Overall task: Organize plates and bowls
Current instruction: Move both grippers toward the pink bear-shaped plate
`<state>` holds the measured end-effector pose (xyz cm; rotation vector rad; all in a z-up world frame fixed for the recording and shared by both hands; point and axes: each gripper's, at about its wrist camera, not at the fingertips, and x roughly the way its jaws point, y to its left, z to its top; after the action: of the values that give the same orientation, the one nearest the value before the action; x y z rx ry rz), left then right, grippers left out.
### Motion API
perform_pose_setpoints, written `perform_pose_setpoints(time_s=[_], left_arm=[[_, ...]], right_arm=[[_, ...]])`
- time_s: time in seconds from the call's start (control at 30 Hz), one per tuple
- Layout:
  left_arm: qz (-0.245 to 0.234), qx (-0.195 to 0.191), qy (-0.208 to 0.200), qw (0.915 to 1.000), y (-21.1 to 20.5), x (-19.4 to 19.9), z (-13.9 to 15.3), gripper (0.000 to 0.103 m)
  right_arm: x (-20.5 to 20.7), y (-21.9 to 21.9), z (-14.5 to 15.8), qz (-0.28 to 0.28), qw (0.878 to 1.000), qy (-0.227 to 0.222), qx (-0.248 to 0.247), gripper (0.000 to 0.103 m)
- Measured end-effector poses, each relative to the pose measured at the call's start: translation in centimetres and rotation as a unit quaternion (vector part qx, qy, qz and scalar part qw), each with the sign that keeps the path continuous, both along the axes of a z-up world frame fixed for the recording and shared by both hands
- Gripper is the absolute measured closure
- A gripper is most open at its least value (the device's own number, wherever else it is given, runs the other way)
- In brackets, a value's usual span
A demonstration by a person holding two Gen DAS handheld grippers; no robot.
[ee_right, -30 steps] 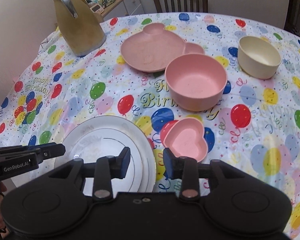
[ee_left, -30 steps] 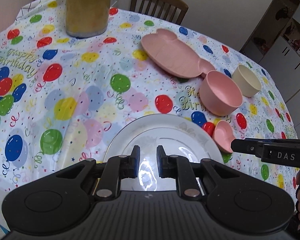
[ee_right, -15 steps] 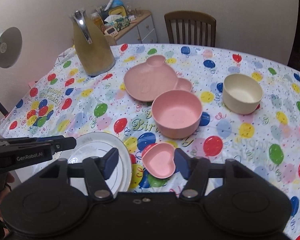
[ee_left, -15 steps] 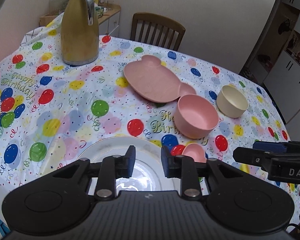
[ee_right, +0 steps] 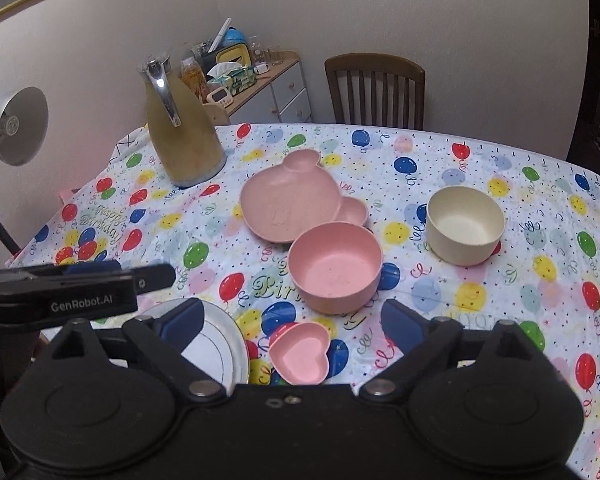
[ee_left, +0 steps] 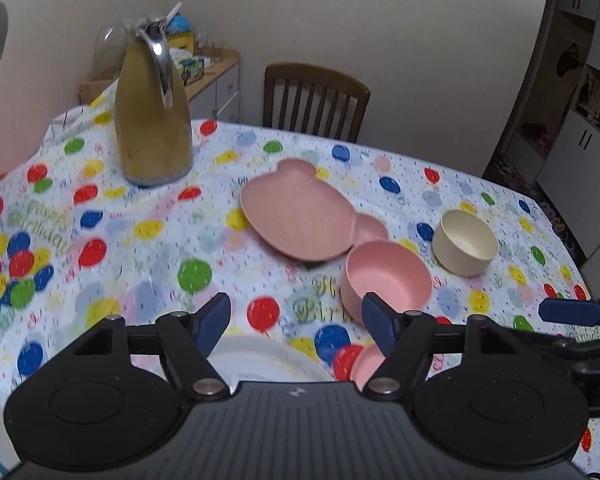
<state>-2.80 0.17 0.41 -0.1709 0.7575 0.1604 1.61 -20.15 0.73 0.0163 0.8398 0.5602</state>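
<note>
The left gripper is spread wide and empty, above the near table edge. The right gripper is spread wide too, holding nothing. A white plate lies at the near edge, a heart dish just beside it. Behind stands a pink bowl, touching the bear plate mid-table. A cream bowl sits toward the right edge, a gold jug at the far left corner.

Matte black left gripper and right gripper, each with blue-padded fingertips, round silver pivot screws and large circular housings. White "GenRobot.AI" lettering at 9 o'clock in right view; skin sliver at 5 o'clock in left view.
</note>
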Motion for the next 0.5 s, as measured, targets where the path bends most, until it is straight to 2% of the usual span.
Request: perform_pose_setpoints(time_s=[0.13,0.17,0.33,0.5], left_arm=[[-0.013,0.004,-0.004,0.9999,2.1,2.1,0.2,0.03],[-0.017,0.006,-0.006,0.9998,2.7,2.6,0.3,0.026],[-0.041,0.024,-0.027,0.9985,5.7,5.7,0.6,0.02],[-0.064,0.019,-0.024,0.9975,8.9,10.1,0.2,0.019]], right_arm=[[0.7,1.9,-0.2,-0.031,1.0,0.004,-0.003,0.002],[0.9,2.6,-0.3,-0.038,0.999,0.004,-0.005,0.001],[2.0,5.7,-0.7,-0.07,0.998,0.009,0.004,0.0],[3.5,8.8,-1.4,-0.106,0.994,0.025,0.009,0.0]])
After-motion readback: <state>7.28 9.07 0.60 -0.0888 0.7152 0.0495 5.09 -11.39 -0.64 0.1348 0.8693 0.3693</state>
